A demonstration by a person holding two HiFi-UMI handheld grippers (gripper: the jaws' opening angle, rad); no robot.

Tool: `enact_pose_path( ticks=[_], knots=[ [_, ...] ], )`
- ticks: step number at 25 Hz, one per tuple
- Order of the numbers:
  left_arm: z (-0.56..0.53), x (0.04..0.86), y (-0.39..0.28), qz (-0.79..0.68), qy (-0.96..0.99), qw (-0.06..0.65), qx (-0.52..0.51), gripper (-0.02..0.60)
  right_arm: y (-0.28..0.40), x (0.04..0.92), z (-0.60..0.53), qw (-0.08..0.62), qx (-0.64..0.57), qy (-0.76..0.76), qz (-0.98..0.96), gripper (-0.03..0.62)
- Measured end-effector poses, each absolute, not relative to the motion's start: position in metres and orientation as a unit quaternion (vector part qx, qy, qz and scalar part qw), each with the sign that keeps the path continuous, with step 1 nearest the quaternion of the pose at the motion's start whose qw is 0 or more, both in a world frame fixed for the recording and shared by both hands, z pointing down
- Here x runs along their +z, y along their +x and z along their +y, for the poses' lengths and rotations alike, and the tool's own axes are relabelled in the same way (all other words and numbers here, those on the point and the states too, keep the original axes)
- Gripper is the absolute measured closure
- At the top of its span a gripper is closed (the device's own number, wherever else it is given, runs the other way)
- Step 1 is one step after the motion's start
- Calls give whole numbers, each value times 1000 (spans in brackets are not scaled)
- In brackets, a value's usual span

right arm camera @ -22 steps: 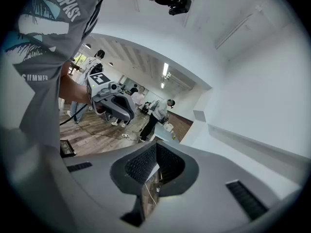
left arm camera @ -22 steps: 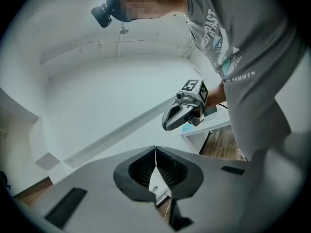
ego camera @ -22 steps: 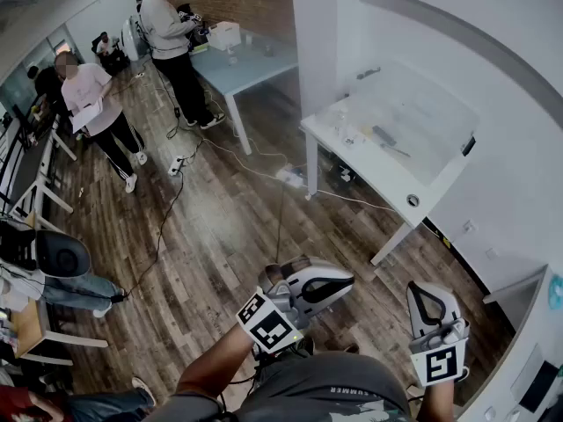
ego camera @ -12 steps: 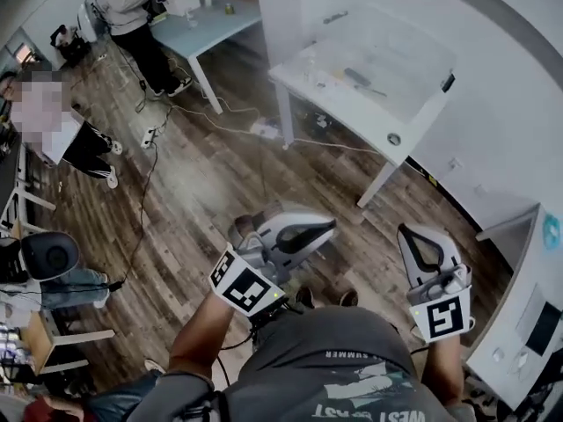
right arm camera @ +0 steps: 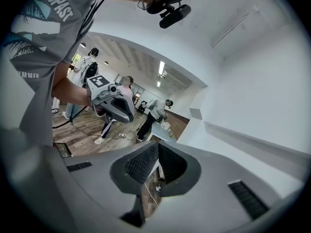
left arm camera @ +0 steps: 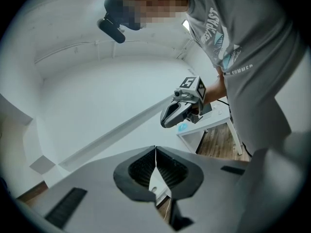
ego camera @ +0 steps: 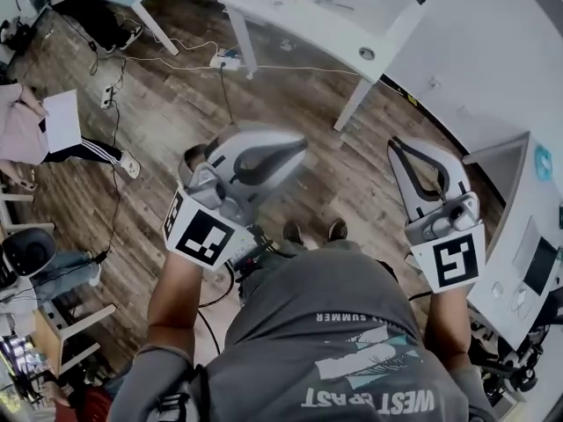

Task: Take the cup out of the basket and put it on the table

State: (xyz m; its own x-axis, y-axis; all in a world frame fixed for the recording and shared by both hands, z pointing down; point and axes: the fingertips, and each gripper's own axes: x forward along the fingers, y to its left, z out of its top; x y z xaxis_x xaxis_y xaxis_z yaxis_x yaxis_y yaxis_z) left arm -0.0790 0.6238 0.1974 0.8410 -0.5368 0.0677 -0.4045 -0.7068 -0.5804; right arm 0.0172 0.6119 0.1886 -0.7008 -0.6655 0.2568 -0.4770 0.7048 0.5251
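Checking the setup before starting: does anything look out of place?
Nothing looks spilled or damaged. Only oddity: no basket or cup is in view, and the left gripper and right gripper are shut, empty, above the floor.

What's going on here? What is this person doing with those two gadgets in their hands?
A person stands on the wooden floor with a tool in each hand, held out in front of the body. The left tongs and the right tongs are both closed, with nothing between them. No cup or basket is in sight, so the job of lifting a cup out has not begun. A white table stands ahead, and another person is off to the left.
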Motion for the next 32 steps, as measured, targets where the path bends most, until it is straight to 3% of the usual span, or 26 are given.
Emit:
enact_pose_path(
  ticks=[4, 10, 32],
  knots=[
    [616, 198, -77, 254, -915, 291, -114, 566, 16, 186, 602, 202, -231, 327, -894, 582],
    [604, 201, -63, 244, -912, 306, -124, 566, 26, 189, 581, 233, -273, 346, -867, 582],
    [503, 200, 74, 258, -899, 307, -174, 566, 149, 202, 466, 212, -261, 320, -886, 582]
  ],
)
